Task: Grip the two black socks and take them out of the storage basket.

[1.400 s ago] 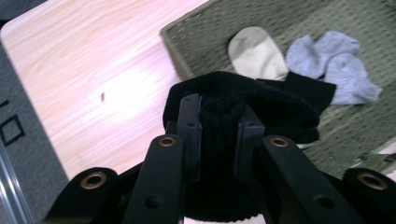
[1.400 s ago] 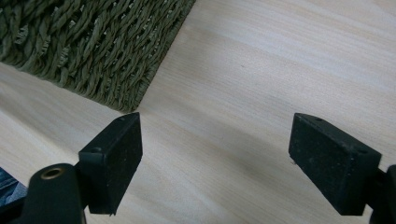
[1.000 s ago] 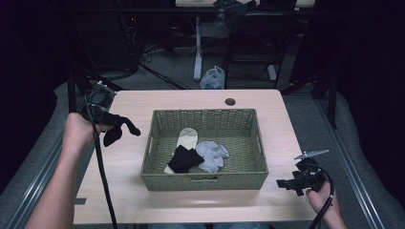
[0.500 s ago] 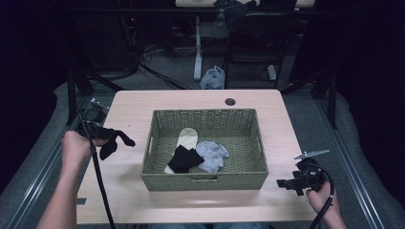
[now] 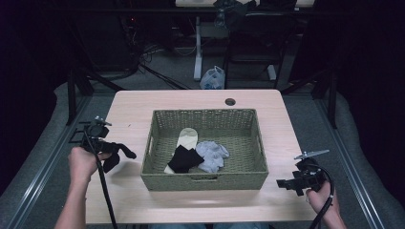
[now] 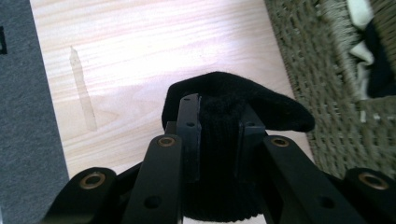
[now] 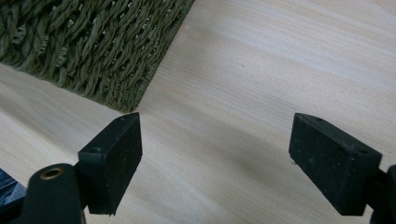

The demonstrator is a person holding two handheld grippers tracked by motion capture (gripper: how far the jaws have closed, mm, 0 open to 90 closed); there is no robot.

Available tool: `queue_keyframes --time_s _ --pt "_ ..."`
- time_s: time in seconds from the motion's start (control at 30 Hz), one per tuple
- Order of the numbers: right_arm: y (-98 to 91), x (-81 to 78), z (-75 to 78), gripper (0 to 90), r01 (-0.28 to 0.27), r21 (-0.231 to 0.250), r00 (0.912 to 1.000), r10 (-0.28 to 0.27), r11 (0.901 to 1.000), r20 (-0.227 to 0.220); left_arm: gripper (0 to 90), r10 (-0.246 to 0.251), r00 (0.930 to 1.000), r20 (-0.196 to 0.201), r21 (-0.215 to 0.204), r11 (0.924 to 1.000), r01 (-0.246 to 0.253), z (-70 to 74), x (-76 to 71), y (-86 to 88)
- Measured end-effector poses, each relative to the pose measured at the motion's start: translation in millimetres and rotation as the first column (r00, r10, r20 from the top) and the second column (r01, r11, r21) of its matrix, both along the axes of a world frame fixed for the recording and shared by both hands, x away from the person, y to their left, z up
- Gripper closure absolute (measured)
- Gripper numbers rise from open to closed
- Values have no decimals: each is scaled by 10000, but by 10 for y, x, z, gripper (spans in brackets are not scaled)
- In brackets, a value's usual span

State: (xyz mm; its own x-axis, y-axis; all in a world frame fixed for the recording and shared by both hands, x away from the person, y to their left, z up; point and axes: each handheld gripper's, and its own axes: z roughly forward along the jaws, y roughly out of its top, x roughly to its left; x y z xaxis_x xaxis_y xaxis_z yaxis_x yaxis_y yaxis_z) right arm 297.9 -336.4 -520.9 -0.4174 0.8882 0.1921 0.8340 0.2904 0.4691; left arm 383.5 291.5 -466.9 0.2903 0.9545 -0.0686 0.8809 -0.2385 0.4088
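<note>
My left gripper (image 5: 113,151) is shut on a black sock (image 5: 117,155) left of the woven basket (image 5: 205,181), low over the table. Seen from the left gripper view, the black sock (image 6: 233,102) bulges out between the two pads of the left gripper (image 6: 219,135) and droops toward the basket (image 6: 322,93). Inside the basket lie a cream sock (image 5: 185,137), another black sock (image 5: 184,159) and a pale blue sock (image 5: 212,155). My right gripper (image 5: 285,183) rests open at the table's front right, its pads (image 7: 114,158) wide apart over bare wood.
The light wooden table (image 5: 143,102) has a round cable hole (image 5: 230,101) at its back edge. A basket corner (image 7: 93,51) sits close to the right gripper. Beyond the table stand desk legs, cables and a tied plastic bag (image 5: 213,78) on the floor.
My left gripper has come down and toward the near edge with the black sock, from above the table to close over it. The right gripper has stayed put.
</note>
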Motion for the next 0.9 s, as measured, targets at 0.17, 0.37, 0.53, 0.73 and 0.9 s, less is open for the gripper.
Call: queue_keyframes --time_s 0.17,0.37,0.53,0.73,0.9 --pt "-3 -2 2 171 -6 11 10000 6 10000 -8 769 189 9998 -66 50 9998 -189 -140 -24 3" --pt "-2 -1 2 171 -2 0 10000 2 10000 -8 769 316 9988 -386 -5 9995 -317 -383 -31 19" --pt "0 -1 2 170 -8 -26 10000 8 10000 -5 768 447 9972 -598 -95 9989 -453 -473 -19 68" --pt "5 -2 5 170 -47 -53 10000 47 10000 -16 724 525 9932 -1041 -368 9977 -566 -575 -2 100" --pt "7 -1 7 170 -42 -23 10000 42 10000 -11 336 716 9930 -934 -530 9956 -768 -474 -35 135"
